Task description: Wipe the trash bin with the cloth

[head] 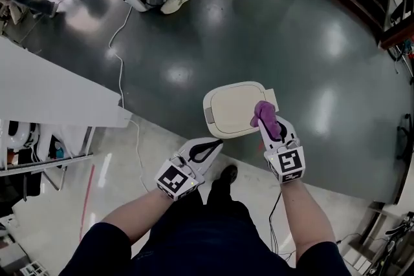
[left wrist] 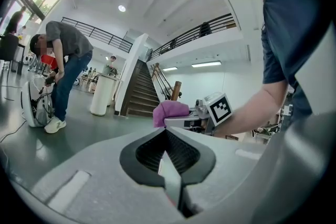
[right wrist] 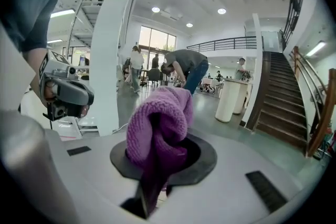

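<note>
White-shelled and idle, the left tongs (head: 213, 145) hang at the near left, just short of the bin's near-left corner. Their jaws are pressed together at the tips with nothing between them. To the right of them stands the trash bin (head: 226, 110), a cream box with a rounded lid. It is seen from above on the dark green floor (head: 194, 42), close to where the floor turns pale.

Over the right edge of the lid sits the cloth (head: 264, 113), a purple knitted bunch. The right tongs (head: 272, 127) pinch it by its lower folds, so a thick wad sticks out past the jaw tips. Whether the wad already touches the lid cannot be told from these views.

The step in hand looks like the start of wiping the lid. To do it well:

- Keep the pinch firm, so the wad does not pull free as it drags.
- Lower the tongs until the knit flattens against the plastic.
- Sweep from the right edge towards the left in overlapping passes.

The bin looks light and the floor glossy, so it may slide. Resting the closed left tongs against its near-left corner would probably steady it.
</note>
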